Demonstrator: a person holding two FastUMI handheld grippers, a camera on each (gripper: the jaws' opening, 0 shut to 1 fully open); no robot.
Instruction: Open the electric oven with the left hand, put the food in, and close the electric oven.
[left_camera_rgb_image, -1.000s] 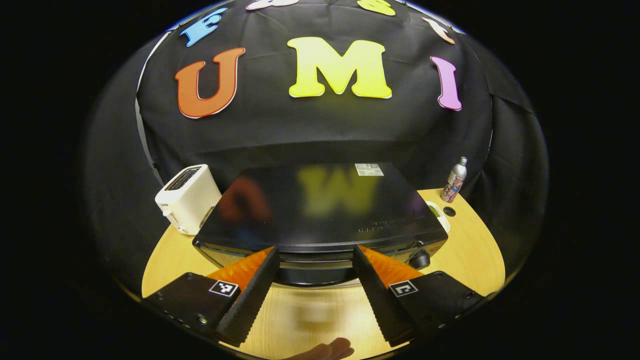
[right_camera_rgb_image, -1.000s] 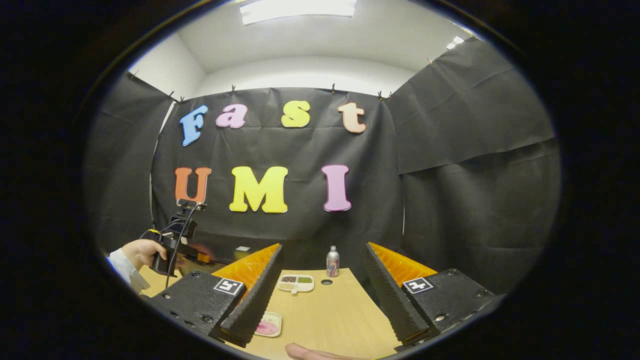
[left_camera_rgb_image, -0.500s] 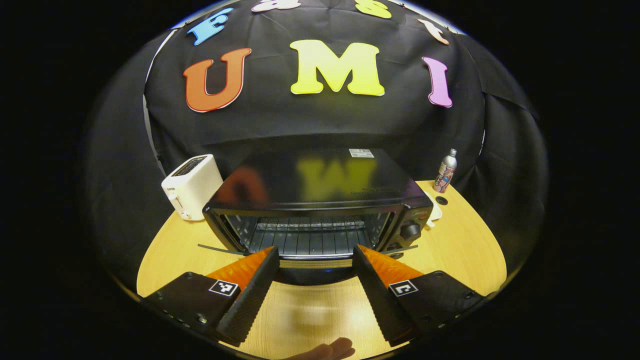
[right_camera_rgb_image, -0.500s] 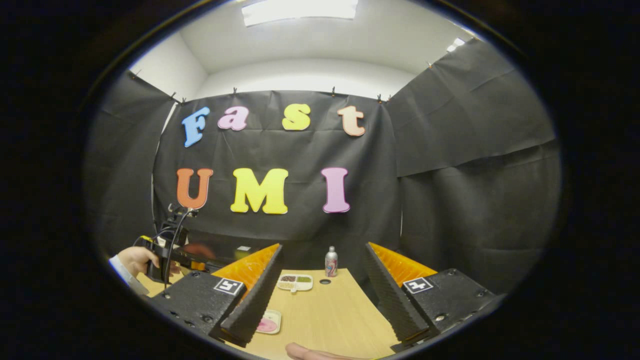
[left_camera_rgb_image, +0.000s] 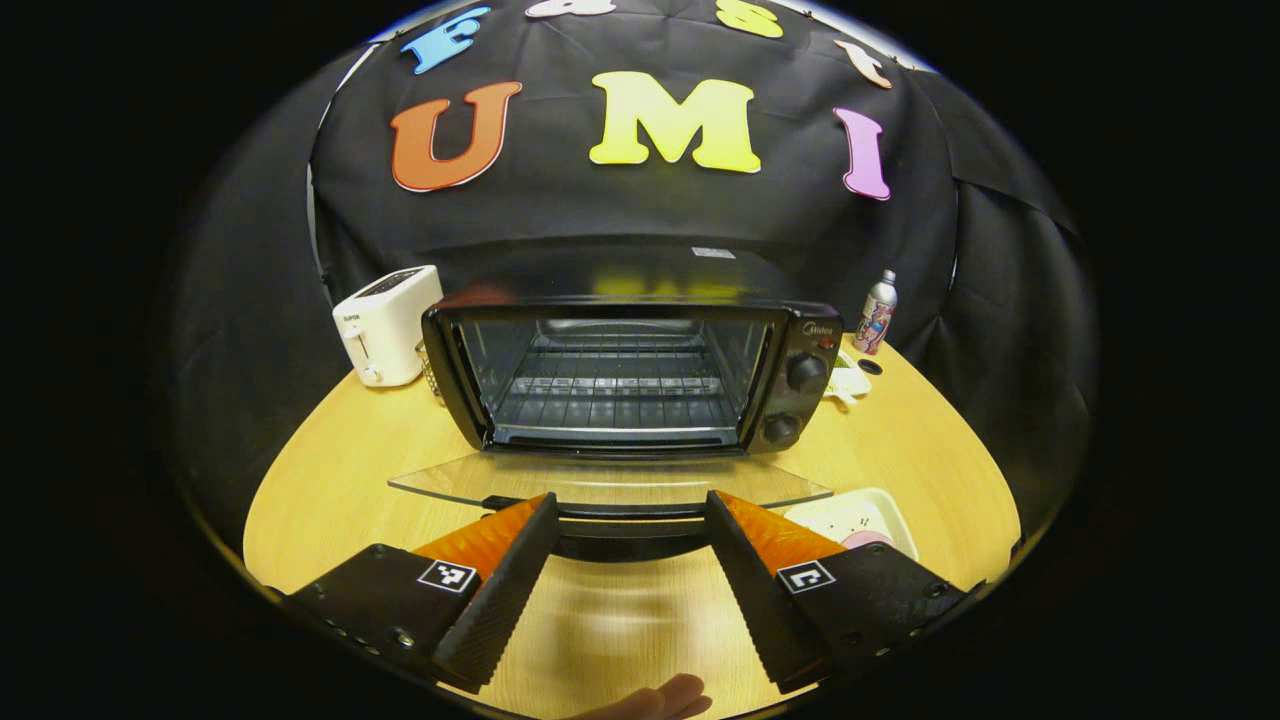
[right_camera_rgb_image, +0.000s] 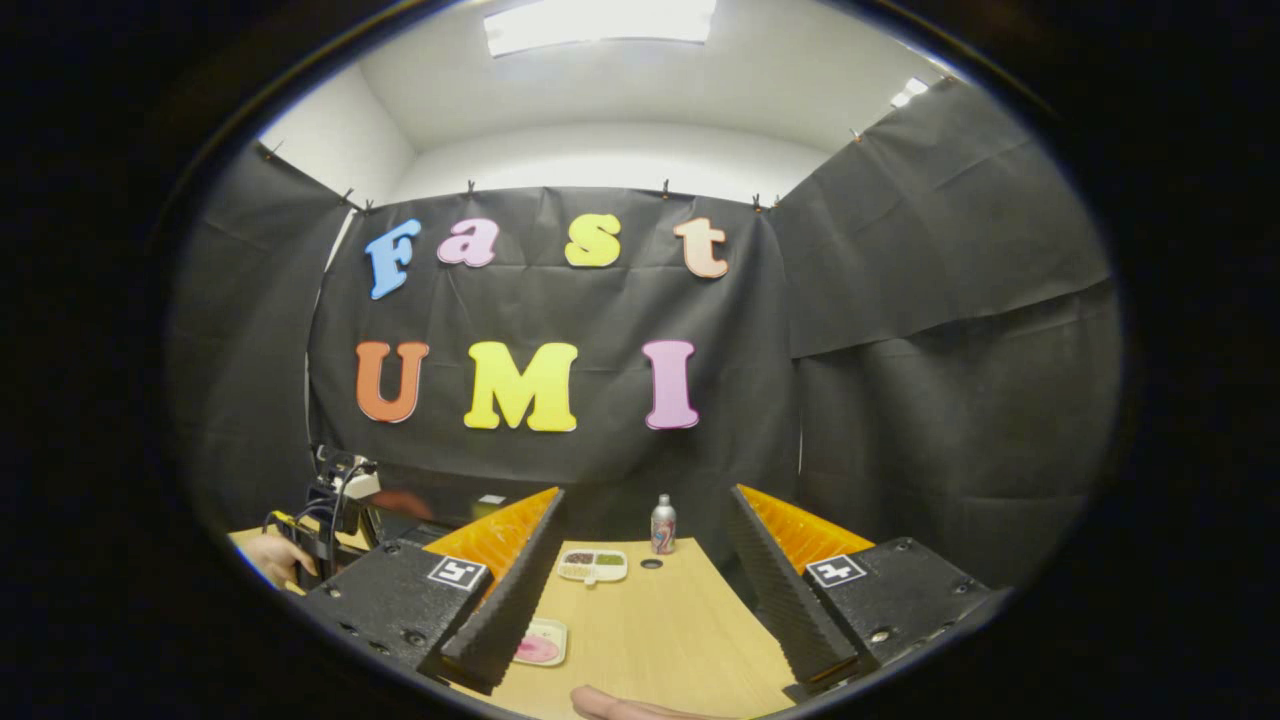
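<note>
left gripper (left_camera_rgb_image: 628, 520) sat at the handle of the oven's glass door (left_camera_rgb_image: 610, 484), fingers wide either side, contact unclear. the electric oven (left_camera_rgb_image: 630, 370) stood open on the table (left_camera_rgb_image: 320, 470). right gripper (right_camera_rgb_image: 645, 565) hung wide, empty; food dish (right_camera_rgb_image: 540, 642) low beside it.

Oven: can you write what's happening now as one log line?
oven: door down, open | left gripper: open, handle between fingers | right gripper: open, above table | food plate: on table
</note>
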